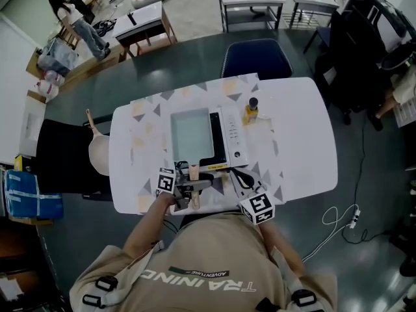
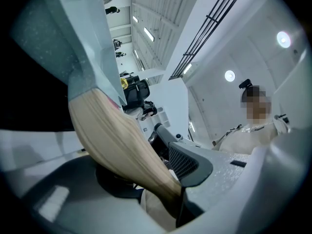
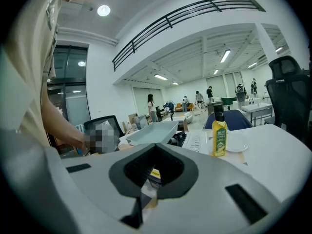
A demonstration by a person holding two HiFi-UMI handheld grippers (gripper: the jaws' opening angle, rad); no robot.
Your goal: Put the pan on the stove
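A rectangular grey-blue pan (image 1: 192, 134) lies over the black-and-white stove (image 1: 227, 142) in the middle of the white table (image 1: 299, 142). Its pale wooden handle (image 1: 194, 171) points toward me. My left gripper (image 1: 185, 190) is shut on that handle; in the left gripper view the handle (image 2: 122, 145) runs between the jaws of the left gripper (image 2: 146, 179), with the pan body (image 2: 87, 43) above. My right gripper (image 1: 242, 176) hovers just right of the handle, shut and holding nothing. Past the right gripper (image 3: 153, 174), its own view shows the pan (image 3: 150, 133) slightly tilted. Whether the pan rests on the stove (image 3: 195, 141) cannot be told.
A yellow oil bottle (image 1: 251, 111) (image 3: 220, 133) stands right of the stove on a small white plate (image 3: 237, 146). A blue chair (image 1: 255, 58) is tucked in at the table's far side. A beige board with a handle (image 1: 99, 151) sits off the left edge.
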